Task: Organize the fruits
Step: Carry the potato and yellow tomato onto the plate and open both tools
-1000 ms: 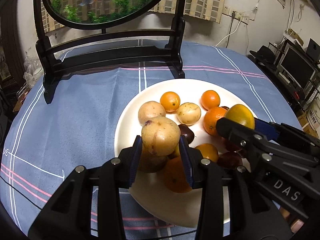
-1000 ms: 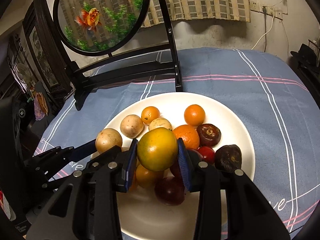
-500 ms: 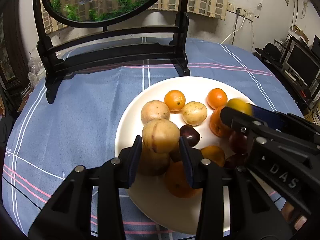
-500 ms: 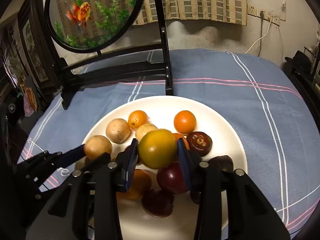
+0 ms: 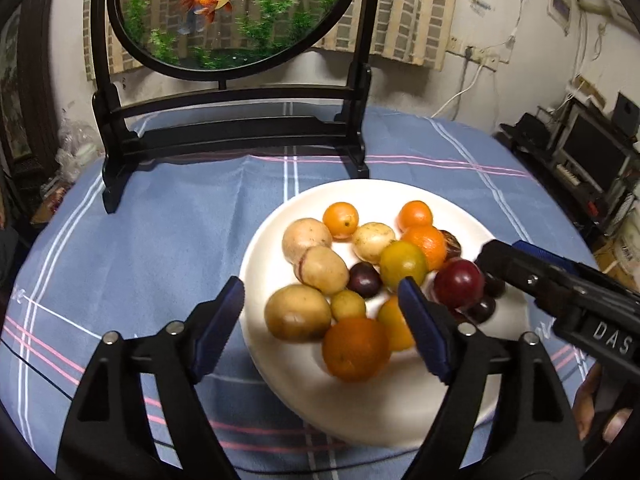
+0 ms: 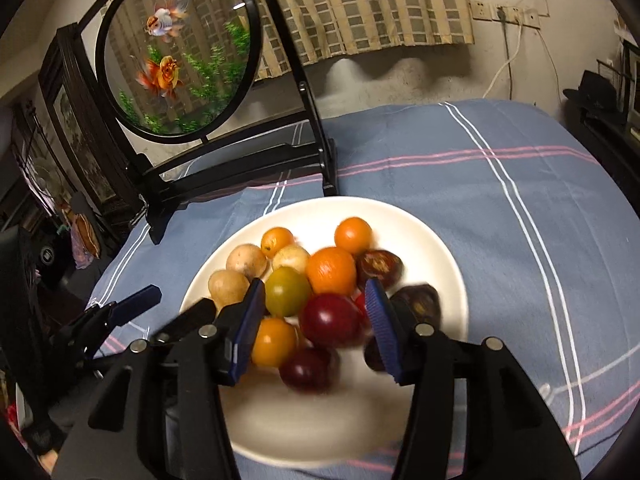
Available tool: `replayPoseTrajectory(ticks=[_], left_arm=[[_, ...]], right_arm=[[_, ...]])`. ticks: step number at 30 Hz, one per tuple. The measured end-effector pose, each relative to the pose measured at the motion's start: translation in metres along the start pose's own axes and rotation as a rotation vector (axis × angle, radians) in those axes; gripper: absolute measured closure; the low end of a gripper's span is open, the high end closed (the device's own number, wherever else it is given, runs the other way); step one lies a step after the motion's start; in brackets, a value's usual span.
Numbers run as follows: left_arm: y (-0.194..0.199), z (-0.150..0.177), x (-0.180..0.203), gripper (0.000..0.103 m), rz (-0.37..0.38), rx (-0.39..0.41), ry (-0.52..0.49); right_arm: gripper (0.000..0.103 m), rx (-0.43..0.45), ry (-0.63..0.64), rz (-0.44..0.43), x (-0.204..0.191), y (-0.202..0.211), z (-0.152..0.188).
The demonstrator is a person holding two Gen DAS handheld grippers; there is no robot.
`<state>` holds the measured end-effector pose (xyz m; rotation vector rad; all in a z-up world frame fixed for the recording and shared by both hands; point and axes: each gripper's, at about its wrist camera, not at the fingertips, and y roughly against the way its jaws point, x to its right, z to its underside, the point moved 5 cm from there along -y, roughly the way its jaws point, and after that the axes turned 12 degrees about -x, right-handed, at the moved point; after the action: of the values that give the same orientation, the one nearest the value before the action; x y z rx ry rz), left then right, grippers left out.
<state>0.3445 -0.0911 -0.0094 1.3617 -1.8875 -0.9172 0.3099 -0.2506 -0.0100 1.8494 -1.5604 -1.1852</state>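
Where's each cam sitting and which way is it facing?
Left wrist: on the left gripper, facing forward over the plate's left side toward the fish tank; its open fingers show, right gripper at right.
Right wrist: on the right gripper, same heading; open fingers, left gripper at left.
Shared: plate, fruit, tank.

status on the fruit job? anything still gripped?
Done: every fruit in view sits on the white plate, tan ones left, oranges middle, dark ones right. In hand: nothing. The left hand-held gripper and the right hand-held gripper are both open and empty over the pile. Left: the green-yellow fruit sits among the groups; no other fruit shows on the cloth.
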Motion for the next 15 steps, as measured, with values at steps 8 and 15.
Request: replayPoseTrajectory(ticks=[8, 15], left_arm=[[0.027, 0.039, -0.006, 0.015, 0.021, -0.013, 0.013], [0.038, 0.087, 0.008, 0.014, -0.017, -0.036, -0.028]], right_arm=[[0.045, -0.027, -0.024, 0.010, 0.023, 0.031, 0.042], [0.044, -0.059, 0.059, 0.081, 0.022, 0.043, 0.087]])
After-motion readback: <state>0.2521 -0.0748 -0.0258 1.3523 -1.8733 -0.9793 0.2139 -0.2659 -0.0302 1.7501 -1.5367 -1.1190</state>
